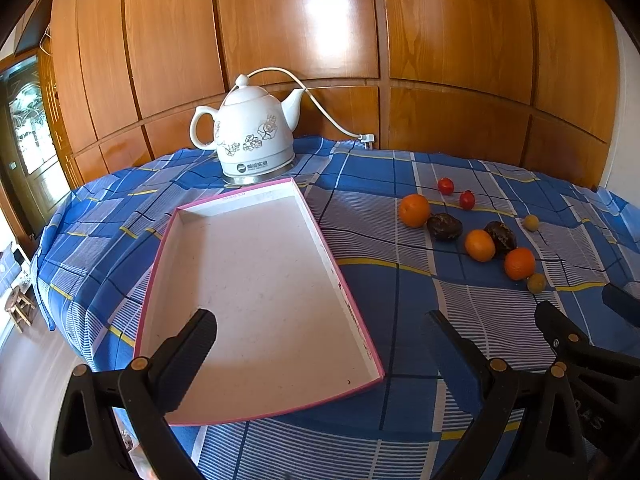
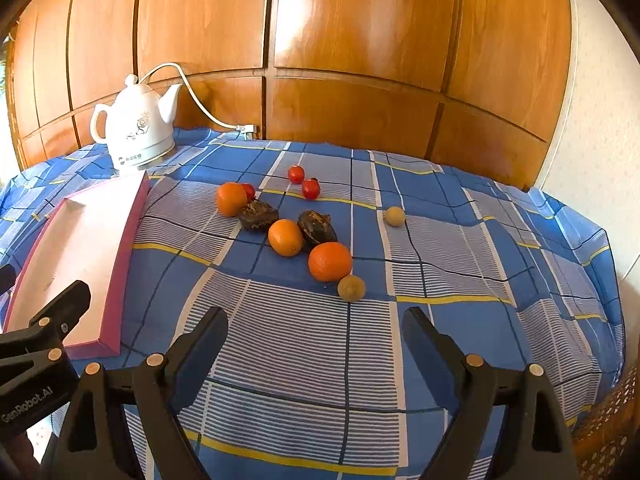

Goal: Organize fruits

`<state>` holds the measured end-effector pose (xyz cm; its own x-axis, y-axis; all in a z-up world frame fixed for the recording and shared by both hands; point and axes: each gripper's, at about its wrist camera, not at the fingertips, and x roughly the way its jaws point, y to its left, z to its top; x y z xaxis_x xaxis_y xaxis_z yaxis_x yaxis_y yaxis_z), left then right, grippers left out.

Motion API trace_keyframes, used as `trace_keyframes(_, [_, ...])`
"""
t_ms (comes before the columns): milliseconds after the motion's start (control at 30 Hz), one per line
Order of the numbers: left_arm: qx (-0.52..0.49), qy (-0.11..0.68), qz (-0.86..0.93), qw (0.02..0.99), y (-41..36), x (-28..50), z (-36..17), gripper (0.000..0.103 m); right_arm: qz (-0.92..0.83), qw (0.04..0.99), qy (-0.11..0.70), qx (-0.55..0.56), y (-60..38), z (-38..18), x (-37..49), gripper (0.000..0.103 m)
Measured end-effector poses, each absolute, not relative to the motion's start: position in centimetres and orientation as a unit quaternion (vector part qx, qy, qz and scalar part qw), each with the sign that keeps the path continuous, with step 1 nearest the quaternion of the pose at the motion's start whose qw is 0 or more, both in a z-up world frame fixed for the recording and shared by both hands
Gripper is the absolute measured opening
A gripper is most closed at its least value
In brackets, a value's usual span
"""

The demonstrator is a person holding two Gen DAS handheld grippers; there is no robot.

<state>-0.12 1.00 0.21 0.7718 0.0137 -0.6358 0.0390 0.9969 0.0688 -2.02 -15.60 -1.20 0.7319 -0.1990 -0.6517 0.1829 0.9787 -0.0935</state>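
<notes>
A shallow white tray (image 1: 256, 280) with a pink rim lies on the blue plaid cloth, with nothing in it. My left gripper (image 1: 324, 340) hovers open over its near right corner, holding nothing. Right of the tray, loose fruit lies on the cloth: three oranges (image 2: 329, 261), two dark wrinkled fruits (image 2: 317, 227), three small red tomatoes (image 2: 311, 189) and two small tan round fruits (image 2: 351, 288). My right gripper (image 2: 316, 332) is open and empty, just in front of the nearest tan fruit and orange. The tray (image 2: 80, 248) sits to its left.
A white ceramic electric kettle (image 1: 252, 136) stands behind the tray, its cord running to a plug at the wooden panelled wall (image 1: 460, 40). The table (image 2: 580, 280) drops off at the right and near edges. A wicker surface (image 2: 608, 432) shows at bottom right.
</notes>
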Motion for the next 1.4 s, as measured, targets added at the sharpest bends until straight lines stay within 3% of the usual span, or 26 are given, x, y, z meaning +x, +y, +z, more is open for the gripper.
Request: trace_keyframes(1400, [0.042, 0.338, -0.013, 0.94, 0.64, -0.31, 0.35, 0.103, -0.104, 0.933, 0.346, -0.006, -16.23, -1.36, -2.14, 0.09])
